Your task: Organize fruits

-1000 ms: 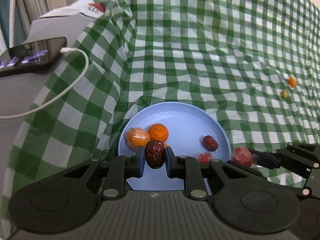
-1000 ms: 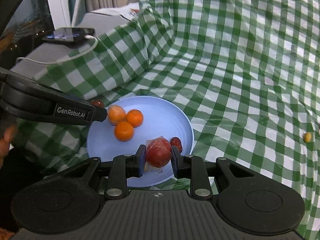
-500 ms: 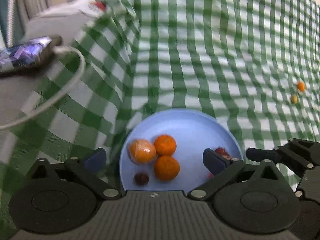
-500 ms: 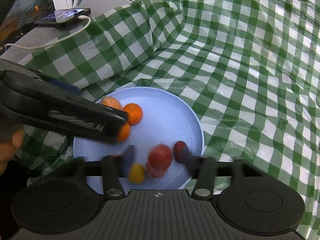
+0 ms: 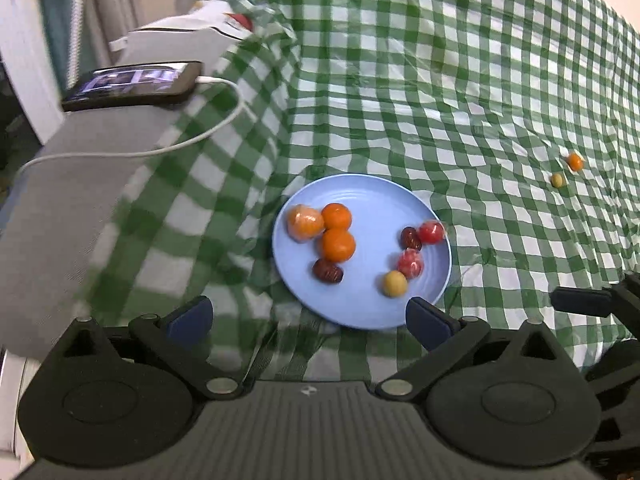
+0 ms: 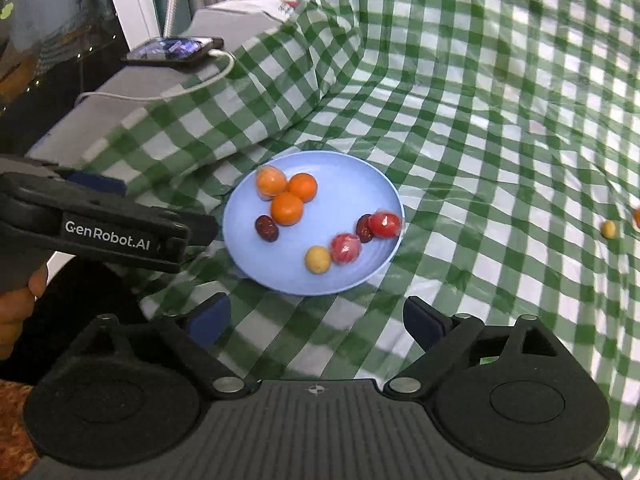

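Left wrist view: the left gripper (image 5: 308, 320) is standing wide and empty at the lower middle. The blue plate (image 5: 372, 312) is lying mid-frame on the checked cloth (image 5: 400, 80), carrying oranges, dates and wrapped red fruit. Two small fruits (image 5: 566, 171) are sitting far right, well apart.

Right wrist view: the right gripper (image 6: 316, 320), jaws just opening, is hovering empty below the plate (image 6: 240, 240). A stray yellow fruit (image 6: 608, 229) is waiting at the right edge; light, round and likely to roll, it wants pinching across its middle.
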Motion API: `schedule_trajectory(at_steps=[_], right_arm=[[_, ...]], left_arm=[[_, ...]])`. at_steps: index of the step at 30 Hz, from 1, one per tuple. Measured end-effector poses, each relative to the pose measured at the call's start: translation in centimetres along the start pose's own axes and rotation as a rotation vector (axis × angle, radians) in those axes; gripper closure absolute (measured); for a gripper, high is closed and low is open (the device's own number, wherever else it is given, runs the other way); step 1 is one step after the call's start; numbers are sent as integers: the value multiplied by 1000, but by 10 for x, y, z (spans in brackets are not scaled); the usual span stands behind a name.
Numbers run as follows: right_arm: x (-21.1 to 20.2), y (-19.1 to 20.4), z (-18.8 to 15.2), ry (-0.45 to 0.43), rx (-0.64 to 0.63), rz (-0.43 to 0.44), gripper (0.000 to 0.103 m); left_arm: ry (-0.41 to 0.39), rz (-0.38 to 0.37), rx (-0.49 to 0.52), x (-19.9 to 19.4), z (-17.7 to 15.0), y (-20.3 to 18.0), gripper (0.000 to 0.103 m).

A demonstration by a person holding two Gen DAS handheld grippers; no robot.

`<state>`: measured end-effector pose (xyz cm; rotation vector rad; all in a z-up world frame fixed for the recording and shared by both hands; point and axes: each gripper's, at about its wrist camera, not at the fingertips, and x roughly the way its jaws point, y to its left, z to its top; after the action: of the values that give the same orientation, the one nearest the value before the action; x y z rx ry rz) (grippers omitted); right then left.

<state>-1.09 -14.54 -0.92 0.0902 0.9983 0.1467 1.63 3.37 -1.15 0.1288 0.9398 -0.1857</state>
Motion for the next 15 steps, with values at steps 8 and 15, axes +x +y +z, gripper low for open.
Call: schedule_trajectory(at_steps=[8, 15], right_arm=[[-44, 11, -18, -90, -6, -44, 8], [-71, 12, -29, -156, 12, -62, 8]], left_arm=[[-78, 22, -1, -42, -18, -3, 0], [-131, 21, -1, -67, -27, -12, 0]])
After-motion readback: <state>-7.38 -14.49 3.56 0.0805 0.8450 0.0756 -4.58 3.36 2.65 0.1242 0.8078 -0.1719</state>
